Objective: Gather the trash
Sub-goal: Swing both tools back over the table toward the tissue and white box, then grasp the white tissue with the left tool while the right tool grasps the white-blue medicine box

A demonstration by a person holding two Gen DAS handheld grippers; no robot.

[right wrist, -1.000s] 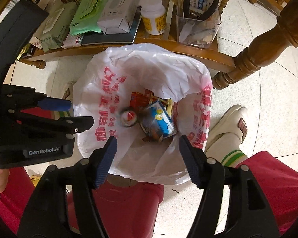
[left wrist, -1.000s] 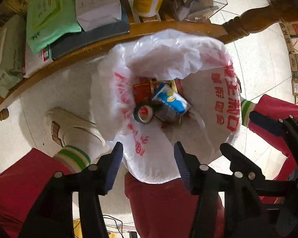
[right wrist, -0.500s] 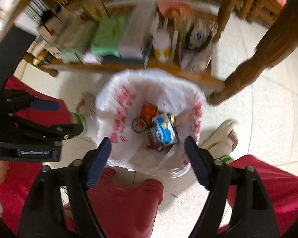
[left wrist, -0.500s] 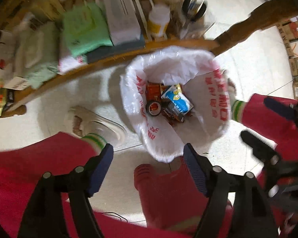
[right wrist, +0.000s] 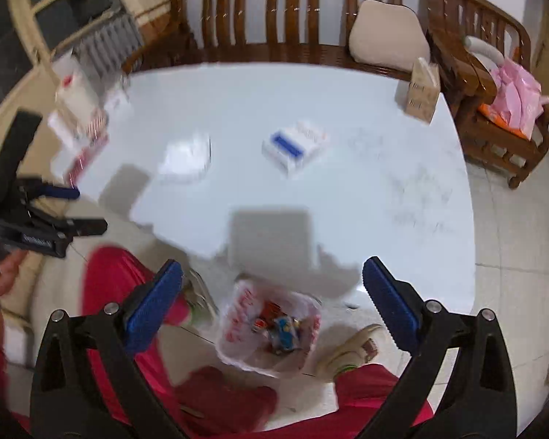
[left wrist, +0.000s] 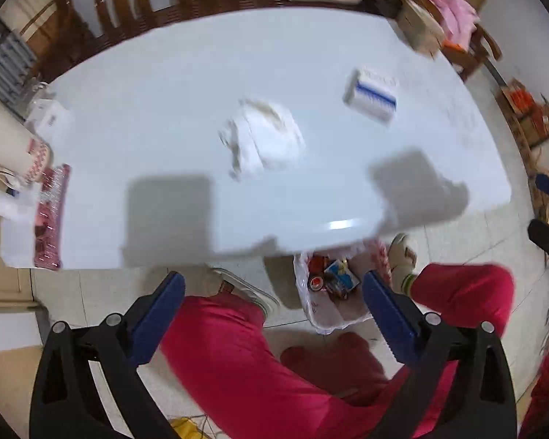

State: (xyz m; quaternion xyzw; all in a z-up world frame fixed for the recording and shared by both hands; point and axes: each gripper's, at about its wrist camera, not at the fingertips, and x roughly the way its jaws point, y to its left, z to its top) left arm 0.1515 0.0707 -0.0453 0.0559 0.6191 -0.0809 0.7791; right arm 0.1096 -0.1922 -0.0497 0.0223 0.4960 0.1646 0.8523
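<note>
A crumpled white tissue (left wrist: 263, 137) lies mid-table on the white tabletop (left wrist: 186, 84); it also shows in the right wrist view (right wrist: 186, 157). A white box with a blue stripe (left wrist: 371, 95) lies to its right, also in the right wrist view (right wrist: 294, 144). The white trash bag (left wrist: 335, 292) with red print sits on the floor below the table's near edge, holding cartons and a tape roll; it also shows in the right wrist view (right wrist: 271, 325). My left gripper (left wrist: 272, 311) and right gripper (right wrist: 272, 301) are both open and empty, high above the bag.
A wooden bench (right wrist: 292, 25) with a beige cushion (right wrist: 388, 36) stands behind the table. Boxes and a red packet (left wrist: 51, 216) crowd the table's left end. A cardboard box (right wrist: 419, 89) sits at the far right corner. My red-trousered legs (left wrist: 245, 358) flank the bag.
Both grippers have risen from just over the trash bag to above the tabletop. The table top, tissue and box have come into view. Both stay open and empty.
</note>
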